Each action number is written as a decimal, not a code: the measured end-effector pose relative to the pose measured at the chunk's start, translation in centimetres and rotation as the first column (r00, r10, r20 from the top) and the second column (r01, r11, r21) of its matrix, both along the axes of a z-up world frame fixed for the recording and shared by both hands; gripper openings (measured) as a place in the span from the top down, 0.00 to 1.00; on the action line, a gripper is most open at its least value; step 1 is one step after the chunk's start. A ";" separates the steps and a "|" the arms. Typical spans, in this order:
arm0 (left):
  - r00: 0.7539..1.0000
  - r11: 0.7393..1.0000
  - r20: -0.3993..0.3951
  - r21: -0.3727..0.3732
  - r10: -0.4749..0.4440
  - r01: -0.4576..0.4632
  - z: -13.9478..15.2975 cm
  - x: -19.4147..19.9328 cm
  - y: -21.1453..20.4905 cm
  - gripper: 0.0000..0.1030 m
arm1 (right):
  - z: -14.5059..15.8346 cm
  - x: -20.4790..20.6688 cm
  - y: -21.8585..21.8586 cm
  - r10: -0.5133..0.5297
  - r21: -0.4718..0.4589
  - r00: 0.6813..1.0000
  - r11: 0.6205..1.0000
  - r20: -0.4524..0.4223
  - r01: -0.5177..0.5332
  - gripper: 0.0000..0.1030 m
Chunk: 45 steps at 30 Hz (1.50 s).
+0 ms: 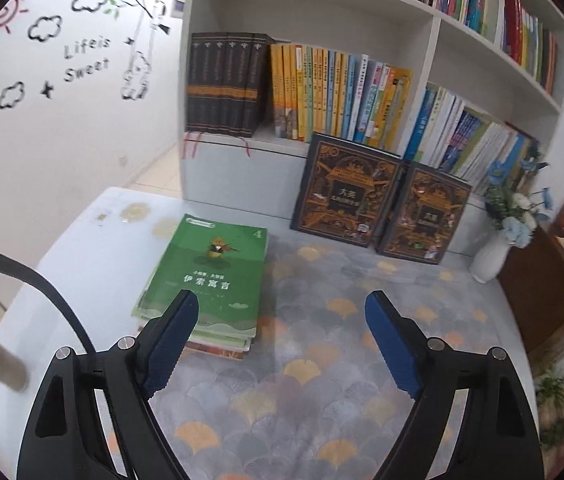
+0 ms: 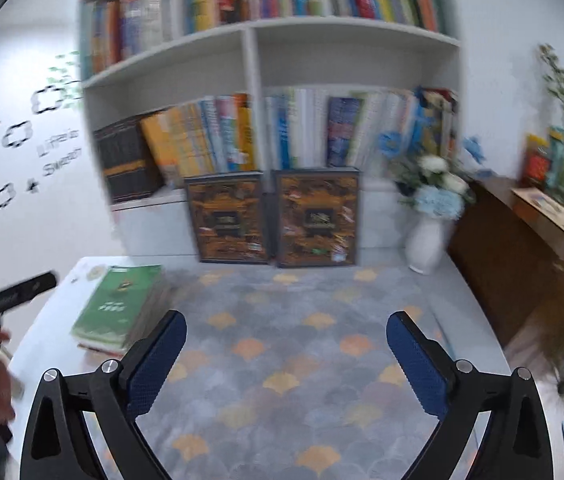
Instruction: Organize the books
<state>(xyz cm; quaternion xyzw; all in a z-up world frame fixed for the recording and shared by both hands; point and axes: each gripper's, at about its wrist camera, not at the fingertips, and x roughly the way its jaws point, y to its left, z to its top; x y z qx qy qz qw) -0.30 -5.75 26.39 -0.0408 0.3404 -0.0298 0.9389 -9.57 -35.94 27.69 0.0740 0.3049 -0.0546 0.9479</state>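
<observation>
A stack of books with a green-covered book (image 1: 212, 276) on top lies on the left of the table; it also shows in the right wrist view (image 2: 118, 304). Two dark ornate books (image 1: 348, 192) (image 1: 426, 216) stand upright against the white bookshelf (image 1: 310, 148); the right wrist view shows them too (image 2: 228, 218) (image 2: 316, 218). My left gripper (image 1: 282, 320) is open and empty, just right of the stack's near edge. My right gripper (image 2: 286, 340) is open and empty above the patterned tablecloth (image 2: 282, 360). The right wrist view is motion-blurred.
A white vase of blue and white flowers (image 1: 498, 244) stands at the table's right rear, seen also in the right wrist view (image 2: 430, 236). A brown cabinet (image 2: 522, 264) stands right of the table. The shelf compartments hold rows of upright books (image 1: 334, 96).
</observation>
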 end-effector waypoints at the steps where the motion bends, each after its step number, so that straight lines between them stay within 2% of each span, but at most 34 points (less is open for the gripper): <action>1: 1.000 1.000 0.000 0.009 0.006 -0.006 -0.1 -0.2 -0.5 0.18 | -0.2 0.1 -0.5 -0.002 0.019 1.000 1.000 -0.012 0.003 0.03; 4: 1.000 0.999 -0.016 0.031 0.007 -0.007 -0.6 -0.7 -2.2 0.18 | -0.4 0.0 -1.2 -0.008 0.030 1.000 1.000 -0.023 0.008 0.03; 7: 0.999 1.000 -0.052 0.015 -0.014 0.015 -1.7 -1.3 -3.7 0.18 | -0.4 -0.4 -1.5 0.003 0.032 1.000 0.999 -0.015 -0.002 0.03; 11: 0.996 0.999 -0.081 0.020 0.026 -0.024 -3.2 -1.9 -4.7 0.18 | -0.6 -0.5 -2.1 0.005 0.048 1.000 0.999 -0.026 -0.004 0.03; 13: 0.995 0.998 -0.093 0.041 0.043 -0.039 -3.6 -2.1 -5.1 0.18 | -1.0 -0.5 -2.3 0.010 0.044 0.999 0.999 -0.041 -0.008 0.03; 17: 0.997 0.994 -0.057 0.102 0.047 -0.041 -3.3 -3.1 -6.4 0.18 | -1.6 -0.7 -2.6 0.019 0.052 0.998 0.999 -0.058 -0.016 0.03; 22: 0.999 0.984 -0.031 0.174 -0.023 0.029 -2.5 -4.3 -8.6 0.18 | -1.7 -0.5 -2.8 0.028 0.043 0.997 0.999 -0.068 -0.025 0.03; 25: 0.998 0.976 -0.047 0.211 -0.052 0.061 -2.5 -4.7 -9.7 0.18 | -1.1 -0.5 -2.9 0.025 0.016 0.999 1.000 -0.046 -0.025 0.03; 29: 0.994 0.978 -0.089 0.193 -0.065 0.082 -2.7 -4.9 -10.2 0.18 | -1.0 -0.6 -3.5 0.017 0.034 0.999 0.999 -0.045 -0.015 0.03; 32: 0.996 0.988 -0.061 0.141 -0.059 0.067 -2.1 -5.4 -10.1 0.18 | -1.3 -0.7 -3.8 0.017 0.053 0.998 0.999 -0.057 -0.014 0.03; 35: 0.992 0.984 -0.104 0.159 -0.067 0.084 -2.8 -4.9 -10.5 0.18 | -1.3 -1.2 -3.9 0.023 0.070 0.999 0.997 -0.034 -0.020 0.03; 38: 0.989 0.965 -0.141 0.247 -0.050 0.084 -3.8 -4.5 -11.1 0.18 | -0.8 -2.1 -4.3 0.049 0.134 0.998 0.990 0.029 -0.053 0.03; 41: 0.988 0.952 -0.145 0.294 -0.046 0.087 -4.0 -4.7 -11.7 0.18 | -0.6 -2.8 -4.5 0.047 0.142 0.997 0.988 0.065 -0.055 0.03; 45: 0.987 0.963 -0.155 0.258 -0.039 0.078 -3.7 -4.8 -11.5 0.18 | -1.1 -3.1 -4.7 0.056 0.083 0.997 0.995 0.054 -0.060 0.03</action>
